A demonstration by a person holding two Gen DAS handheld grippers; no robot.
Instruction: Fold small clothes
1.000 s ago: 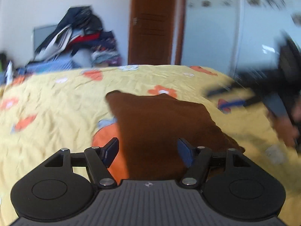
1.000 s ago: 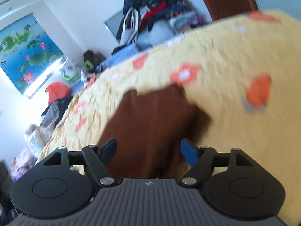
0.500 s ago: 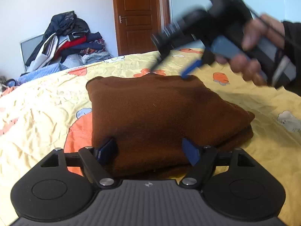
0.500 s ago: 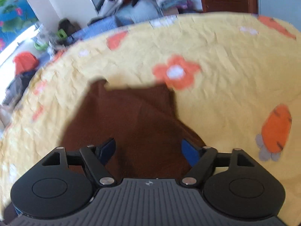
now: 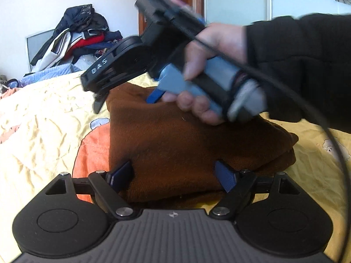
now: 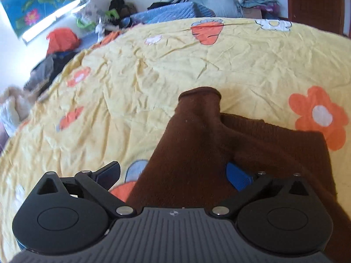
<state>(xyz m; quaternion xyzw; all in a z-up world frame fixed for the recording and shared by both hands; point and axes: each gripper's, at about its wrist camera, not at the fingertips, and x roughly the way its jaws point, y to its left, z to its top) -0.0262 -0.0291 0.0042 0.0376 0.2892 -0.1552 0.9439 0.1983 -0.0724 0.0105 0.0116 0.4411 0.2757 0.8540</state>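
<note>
A: Softness is what is noticed first. The brown sweater (image 5: pixel 197 149) is seen lying on the yellow bedspread (image 5: pixel 43 131), already folded into a thick bundle. It is judged to be light, floppy and a bit fuzzy, so it can be bent any way and is not broken by a squeeze.

B: Where is it best taken hold of?

A: A thick edge is picked, it is thought. In the left wrist view the folded edge lies at 6 o'clock, right between the fingers of the left gripper (image 5: pixel 173 175). In the right wrist view a rolled cuff (image 6: pixel 199 94) is seen sticking out at 12 o'clock, and that is a good spot too.

B: Is the cloth pinched yet?

A: No. The jaws of the left gripper have just been opening, and they are held wide apart with the cloth between them but not squeezed. The same is seen for the right gripper (image 6: pixel 173 175): its jaws have just been opening, and cloth lies between them.

B: What else is made out?

A: The bedspread is wrinkled and printed with orange flowers. A pile of clothes (image 5: pixel 74 39) is seen at 11 o'clock.
</note>
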